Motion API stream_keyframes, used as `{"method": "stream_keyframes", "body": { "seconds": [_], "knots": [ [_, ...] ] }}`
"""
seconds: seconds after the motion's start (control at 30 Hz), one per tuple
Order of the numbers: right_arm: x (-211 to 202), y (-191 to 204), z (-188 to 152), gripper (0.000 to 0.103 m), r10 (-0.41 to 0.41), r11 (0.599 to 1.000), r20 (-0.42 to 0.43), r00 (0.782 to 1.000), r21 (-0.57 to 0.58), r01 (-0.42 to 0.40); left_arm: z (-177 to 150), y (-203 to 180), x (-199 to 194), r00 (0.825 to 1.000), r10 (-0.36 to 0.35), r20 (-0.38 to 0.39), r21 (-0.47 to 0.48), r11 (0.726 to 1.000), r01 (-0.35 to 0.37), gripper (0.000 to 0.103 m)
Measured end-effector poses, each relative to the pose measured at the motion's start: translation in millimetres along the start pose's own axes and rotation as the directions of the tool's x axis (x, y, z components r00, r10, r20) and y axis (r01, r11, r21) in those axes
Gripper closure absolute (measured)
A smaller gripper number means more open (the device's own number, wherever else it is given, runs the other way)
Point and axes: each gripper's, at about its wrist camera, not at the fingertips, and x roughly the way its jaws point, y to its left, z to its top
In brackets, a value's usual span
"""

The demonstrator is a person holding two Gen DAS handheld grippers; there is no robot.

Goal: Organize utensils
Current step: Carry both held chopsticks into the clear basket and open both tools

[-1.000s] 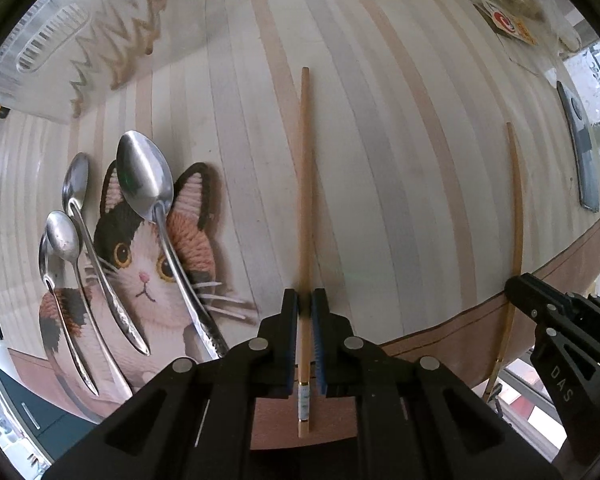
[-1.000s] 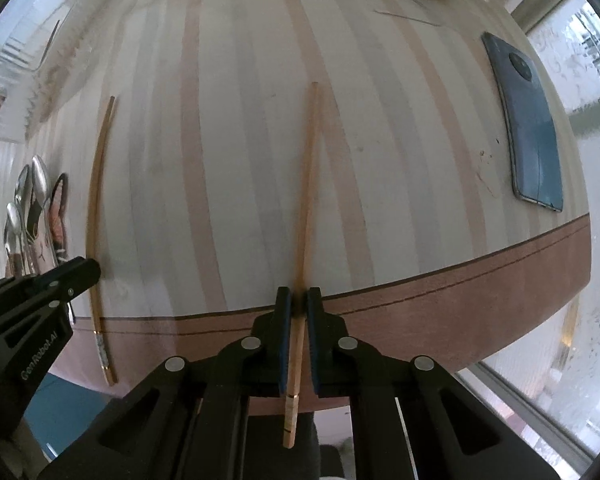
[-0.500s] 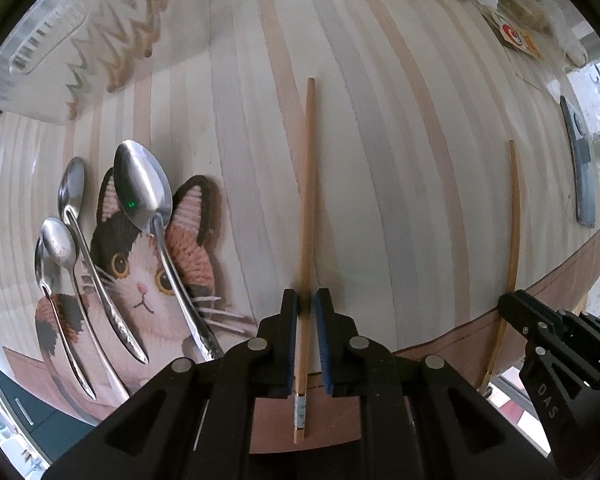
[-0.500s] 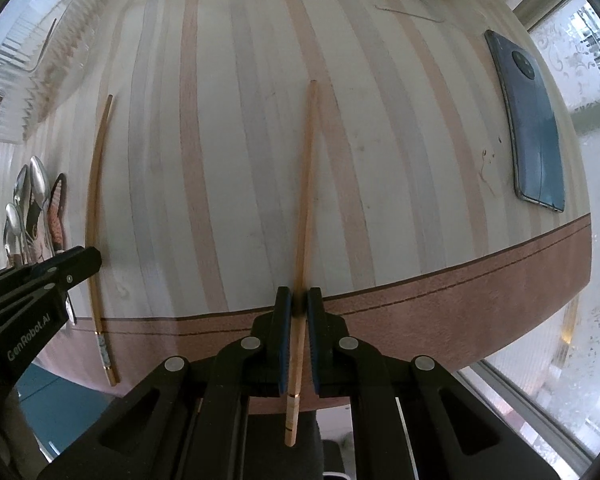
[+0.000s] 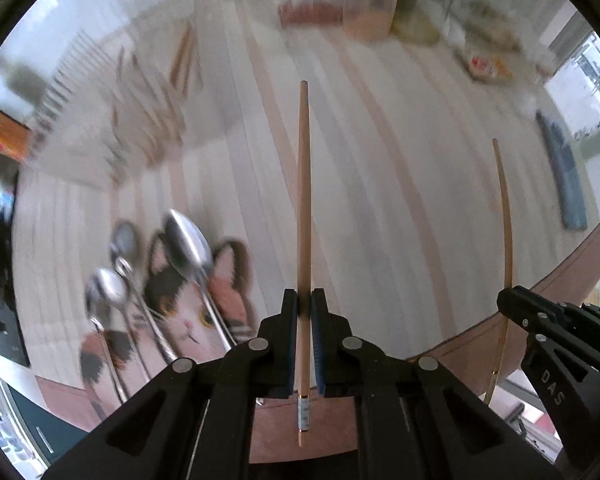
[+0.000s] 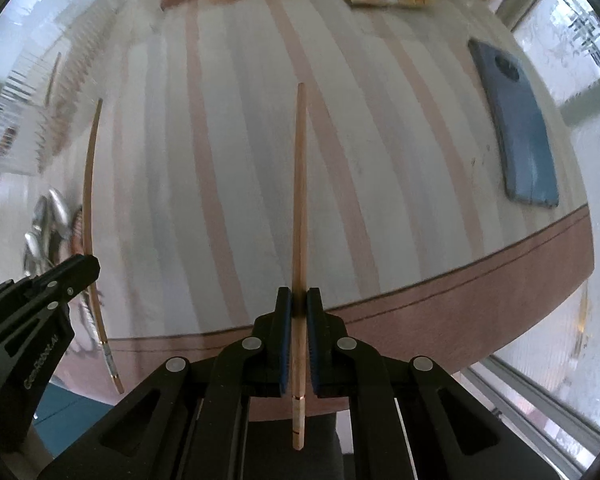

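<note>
L hand-held gripper (image 5: 305, 300) is clenched on a slim light-wood chopstick (image 5: 304, 216), held clear above the striped cream-and-tan desk (image 5: 400, 200). R hand-held gripper (image 6: 299, 300) likewise grasps a second slim wooden chopstick (image 6: 299, 208), approx. parallel to the first. Further left lie blurred steel spoons (image 5: 188, 248) on a cat-face mat (image 5: 224, 292); a blue-grey phone (image 6: 516, 136) lies far right.
</note>
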Motion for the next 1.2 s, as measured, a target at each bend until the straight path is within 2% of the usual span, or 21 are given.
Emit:
{"method": "stream_keyframes", "body": {
  "seconds": [0.2, 0.4, 0.57, 0.7, 0.83, 1.0, 1.1, 1.2],
  "knots": [
    [-40.3, 5.8, 17.9, 0.096, 0.029, 1.0, 0.084, 0.996, -0.004, -0.029, 21.9, 10.1, -47.5, 0.994, -0.031, 0.107, -0.029, 0.999, 0.034, 0.099],
    [-89.8, 23.0, 50.5, 0.096, 0.074, 0.997, 0.177, 0.981, -0.039, -0.068, 42.9, 35.9, -94.0, 0.978, -0.079, 0.191, -0.066, 0.993, 0.093, 0.099],
    [-123.7, 49.7, 83.9, 0.096, 0.118, 0.991, 0.235, 0.965, -0.09, -0.099, 62.9, 66.3, -121.6, 0.967, -0.056, 0.247, -0.112, 0.99, 0.086, 0.099],
    [-140.3, 79.3, 113.0, 0.096, 0.169, 0.981, 0.256, 0.952, -0.139, -0.136, 72.3, 104.5, -127.5, 0.966, -0.023, 0.258, -0.165, 0.984, 0.068, 0.099],
    [-143.7, 119.4, 140.2, 0.096, 0.221, 0.966, 0.246, 0.944, -0.188, -0.177, 85.3, 144.1, -127.0, 0.97, -0.024, 0.244, -0.224, 0.971, 0.08, 0.099],
    [-142.7, 177.9, 179.1, 0.096, 0.276, 0.945, 0.214, 0.937, -0.238, -0.224, 109.8, 186.8, -114.9, 0.976, -0.064, 0.208, -0.287, 0.95, 0.123, 0.099],
    [-134.4, 208.5, 202.2, 0.096, 0.286, 0.937, 0.185, 0.94, -0.258, -0.234, 126.9, 208.3, -99.9, 0.979, -0.101, 0.178, -0.324, 0.933, 0.155, 0.099],
    [-124.1, 232.2, 219.9, 0.096, 0.276, 0.935, 0.159, 0.948, -0.273, -0.226, 138.7, 216.3, -87.1, 0.982, -0.116, 0.152, -0.335, 0.928, 0.161, 0.099]
  ]
}}
